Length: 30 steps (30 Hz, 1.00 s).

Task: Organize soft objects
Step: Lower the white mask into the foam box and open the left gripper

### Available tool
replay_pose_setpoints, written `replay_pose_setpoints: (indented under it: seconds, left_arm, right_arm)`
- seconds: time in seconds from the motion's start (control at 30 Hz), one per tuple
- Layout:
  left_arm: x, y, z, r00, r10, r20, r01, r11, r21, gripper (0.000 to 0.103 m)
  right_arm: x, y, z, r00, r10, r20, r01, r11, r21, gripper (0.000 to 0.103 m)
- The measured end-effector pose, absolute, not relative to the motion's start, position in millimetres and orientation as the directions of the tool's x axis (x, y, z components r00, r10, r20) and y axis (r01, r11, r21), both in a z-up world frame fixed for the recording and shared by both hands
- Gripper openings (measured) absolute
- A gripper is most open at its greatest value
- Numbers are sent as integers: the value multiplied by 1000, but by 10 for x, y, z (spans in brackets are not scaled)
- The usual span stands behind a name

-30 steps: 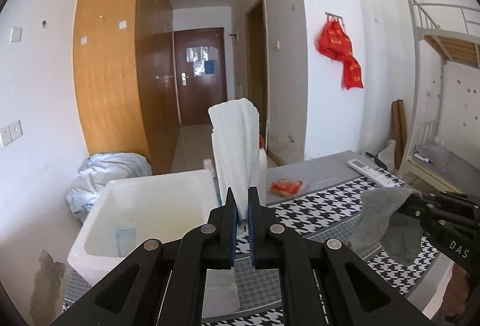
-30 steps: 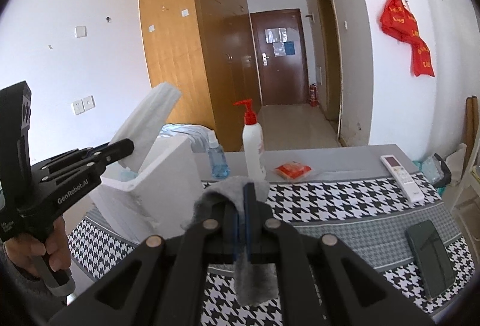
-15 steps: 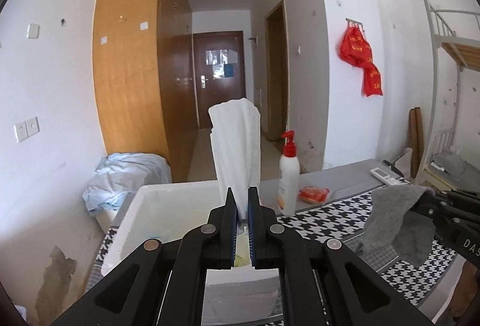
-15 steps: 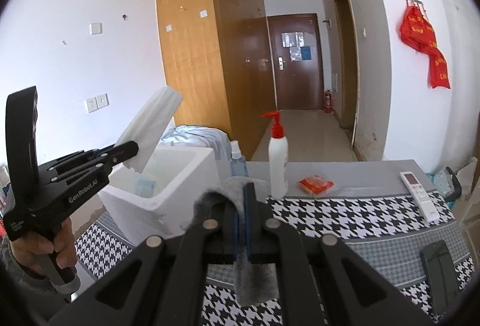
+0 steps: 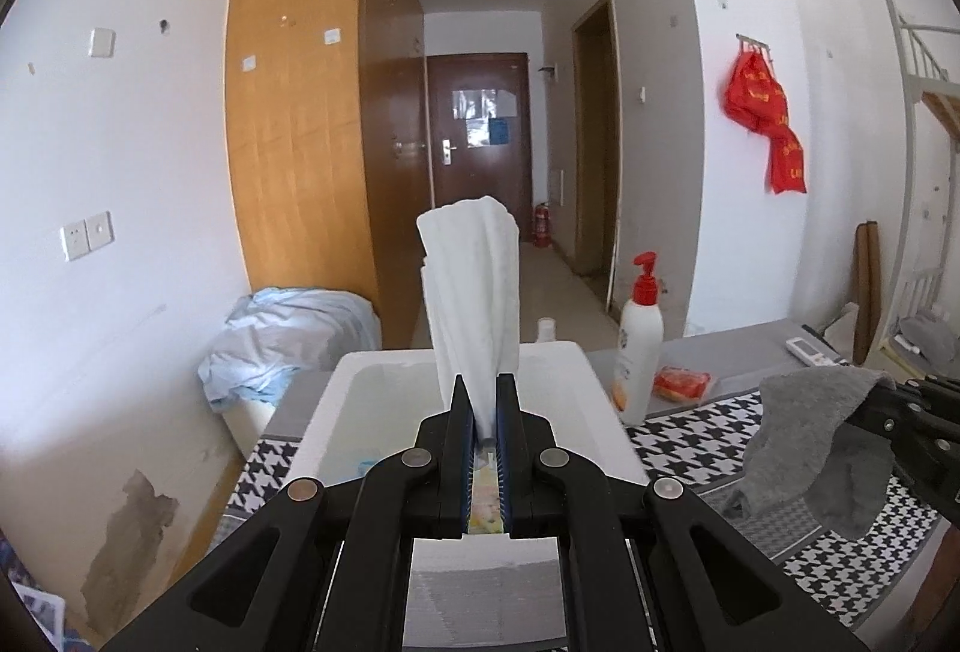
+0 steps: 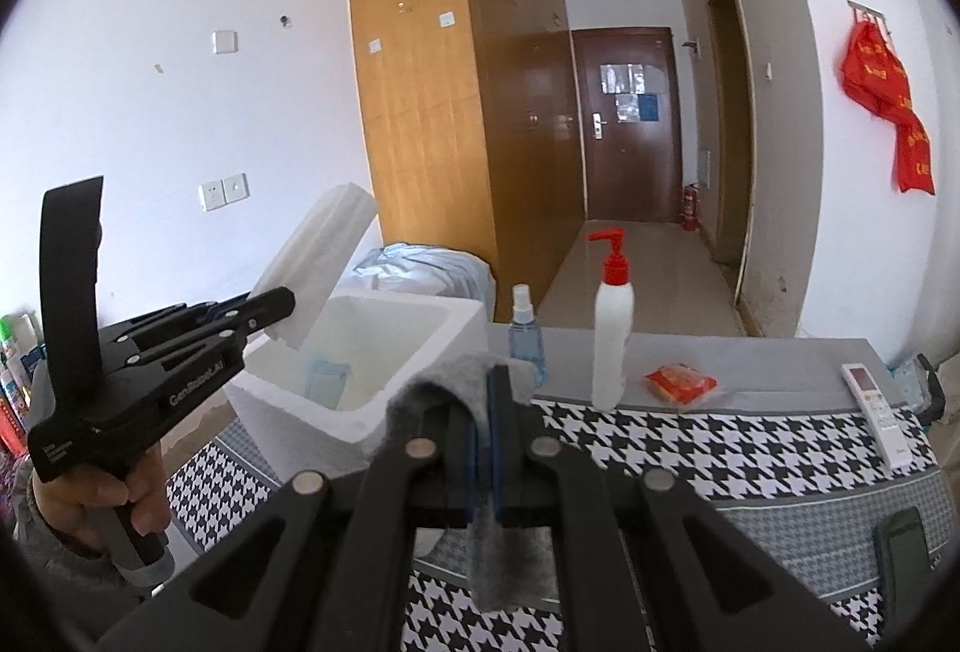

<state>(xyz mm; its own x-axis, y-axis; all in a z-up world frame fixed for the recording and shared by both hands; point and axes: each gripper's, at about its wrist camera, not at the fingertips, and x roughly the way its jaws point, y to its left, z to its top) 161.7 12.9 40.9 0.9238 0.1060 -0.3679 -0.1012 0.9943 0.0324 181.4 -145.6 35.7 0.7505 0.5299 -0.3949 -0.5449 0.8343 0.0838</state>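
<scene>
My left gripper (image 5: 483, 389) is shut on a folded white towel (image 5: 471, 286) that stands up from the jaws, held above the near side of a white foam box (image 5: 600, 415). The towel (image 6: 318, 256) and left gripper (image 6: 282, 302) also show in the right wrist view, over the box (image 6: 420, 382). My right gripper (image 6: 489, 382) is shut on a grey cloth (image 6: 510, 556) that drapes over and below the jaws, above the houndstooth table cover. The grey cloth (image 5: 804, 436) shows at the right of the left wrist view.
On the table stand a white pump bottle with a red top (image 6: 612, 340), a blue spray bottle (image 6: 525, 334), a red packet (image 6: 681, 385), a white remote (image 6: 873, 412) and a dark phone (image 6: 906, 550). A pale blue bundle (image 5: 288, 334) lies beyond the box.
Both grippers have shifted left toward the box, still holding their cloths. The box now sits straight ahead of the left gripper, with the towel above it.
</scene>
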Motion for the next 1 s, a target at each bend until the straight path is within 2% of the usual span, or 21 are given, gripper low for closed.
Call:
replay_pose_setpoints:
  seconds: [0.63,0.67,0.7,0.73,0.77,0.8,0.93,1.0]
  left_arm:
    - [1909,264,215,884,121,-452,-125,992,21,9]
    - [1915,280,200,881,122,-457,-126,992,20,15]
    - [1918,277,191,879,122,-460,-127,992,19,31]
    - [1918,289,183,878,122,-462,-131,991,14,41]
    - [1907,298,181,881,122,-457,-134,991,6,62]
    - [1889,312,177,885,123,-448,-139,990,-3,75]
    - [1831,334,185,893,143,-426,-159,987,-2,89]
    - [1792,345,207,899,170,-404,-180,984,13,101]
  right_arm:
    - [1904,-1362,274,750,504,-428,-532,844,60,6]
    - [1911,-1355,271,751,502,-430,-531,845,60,6]
    - [1911,-1349,272,751,500,-431,-530,846,58,6]
    - [1910,-1345,273,752,498,-432,-528,847,57,6]
    - [1913,-1342,272,753,495,-433,-525,849,57,6]
    - [1910,-1341,274,755,492,-433,-523,851,55,6]
    - [1922,-1327,284,760,481,-436,-513,857,53,6]
    - [1932,-1311,298,765,473,-436,-506,861,48,6]
